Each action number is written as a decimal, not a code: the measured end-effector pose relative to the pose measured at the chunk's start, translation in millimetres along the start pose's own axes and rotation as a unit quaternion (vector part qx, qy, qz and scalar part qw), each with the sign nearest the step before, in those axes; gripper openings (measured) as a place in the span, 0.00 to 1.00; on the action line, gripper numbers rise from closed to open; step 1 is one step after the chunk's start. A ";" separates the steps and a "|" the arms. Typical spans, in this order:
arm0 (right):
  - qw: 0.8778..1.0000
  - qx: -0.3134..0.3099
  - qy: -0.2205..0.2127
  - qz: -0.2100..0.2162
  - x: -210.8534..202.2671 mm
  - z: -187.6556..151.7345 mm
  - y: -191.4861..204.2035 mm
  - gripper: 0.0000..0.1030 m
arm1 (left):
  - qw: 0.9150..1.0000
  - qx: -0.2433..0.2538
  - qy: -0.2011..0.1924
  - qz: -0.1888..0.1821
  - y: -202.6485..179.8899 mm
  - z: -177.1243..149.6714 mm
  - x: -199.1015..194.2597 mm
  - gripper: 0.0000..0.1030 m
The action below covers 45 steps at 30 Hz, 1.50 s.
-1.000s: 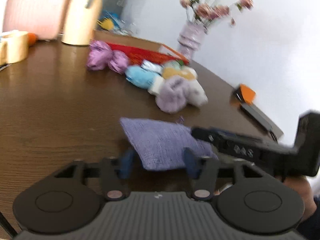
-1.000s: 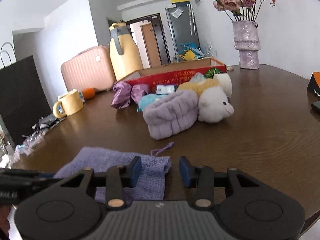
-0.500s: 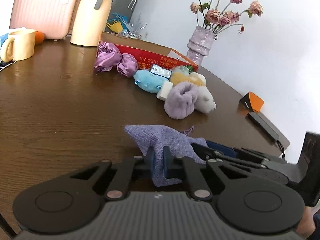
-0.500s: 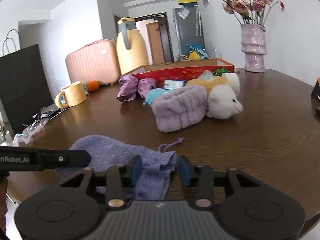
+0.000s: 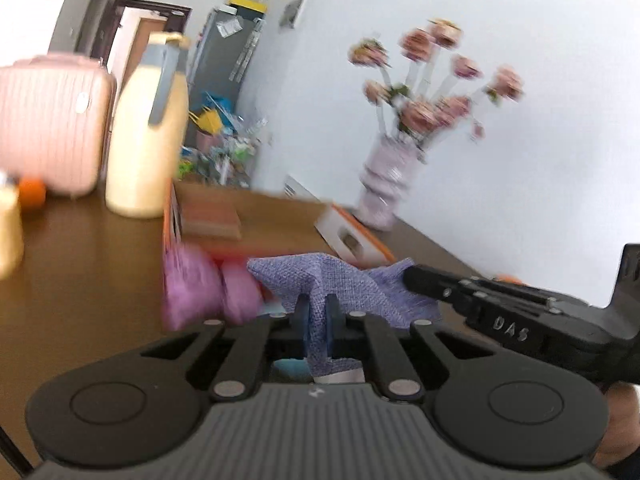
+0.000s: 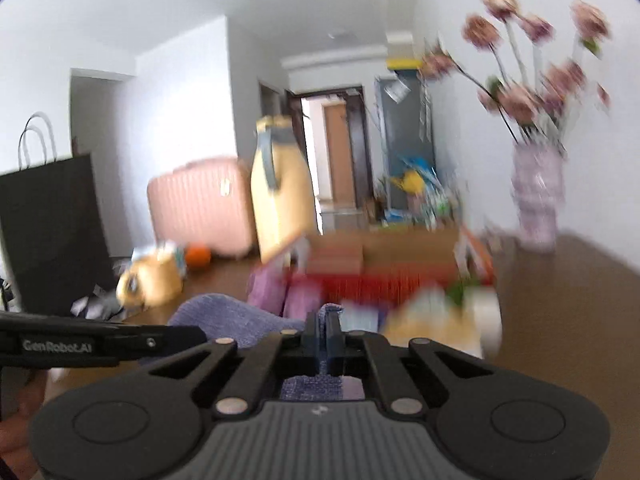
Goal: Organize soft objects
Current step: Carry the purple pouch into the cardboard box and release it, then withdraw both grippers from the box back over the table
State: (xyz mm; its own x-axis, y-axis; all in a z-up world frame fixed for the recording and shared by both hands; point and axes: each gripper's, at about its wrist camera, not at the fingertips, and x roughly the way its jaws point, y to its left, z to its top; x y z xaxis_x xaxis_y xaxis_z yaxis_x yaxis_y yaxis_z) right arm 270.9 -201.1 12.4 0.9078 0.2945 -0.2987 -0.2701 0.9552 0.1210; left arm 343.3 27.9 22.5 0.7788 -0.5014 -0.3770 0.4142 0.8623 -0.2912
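A lavender knit drawstring pouch [image 5: 340, 284] hangs in the air, held by both grippers. My left gripper [image 5: 315, 316] is shut on its near edge. My right gripper [image 6: 325, 330] is shut on its other edge; the pouch [image 6: 236, 318] bulges to its left. The right gripper's arm [image 5: 500, 314] shows in the left wrist view, the left gripper's arm [image 6: 88, 344] in the right wrist view. Behind lie a purple satin scrunchie [image 5: 208, 284], a white plush toy [image 6: 486, 312] and an open red cardboard box [image 6: 384, 264]. Both views are blurred.
On the brown table [image 5: 80, 264] stand a tall yellow thermos [image 5: 146, 132], a pink case [image 5: 48, 120], a yellow mug [image 6: 154, 280], an orange [image 6: 198, 256] and a vase of pink flowers [image 5: 386, 184]. A black paper bag [image 6: 52, 224] stands at the left.
My right gripper has shut on the pouch. Both grippers have lifted the pouch off the table and moved forward toward the box.
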 end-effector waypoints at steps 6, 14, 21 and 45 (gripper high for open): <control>0.997 -0.041 0.070 -0.010 166.4 91.9 -30.9 0.03 | 0.995 -0.013 0.063 0.071 43.1 80.4 138.7 0.08; 0.980 -0.007 0.197 -0.032 327.2 83.6 -47.5 0.12 | 0.978 0.031 0.131 0.158 74.8 82.6 219.3 0.27; 0.982 -0.014 0.186 -0.023 309.6 97.1 -49.7 0.27 | 0.979 0.055 0.103 0.167 68.8 94.2 181.5 0.38; 0.997 -0.032 -0.018 -0.070 0.9 115.0 -80.8 0.57 | 0.963 0.096 -0.093 0.234 -46.7 36.5 -59.6 0.63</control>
State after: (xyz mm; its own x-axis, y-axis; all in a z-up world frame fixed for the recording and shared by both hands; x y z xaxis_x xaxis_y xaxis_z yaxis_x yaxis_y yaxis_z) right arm 330.4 -281.4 111.3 0.9484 0.1577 -0.2751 -0.1584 0.9872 0.0198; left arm 294.7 20.1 90.7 0.9648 -0.0490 -0.2585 0.0631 0.9969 0.0467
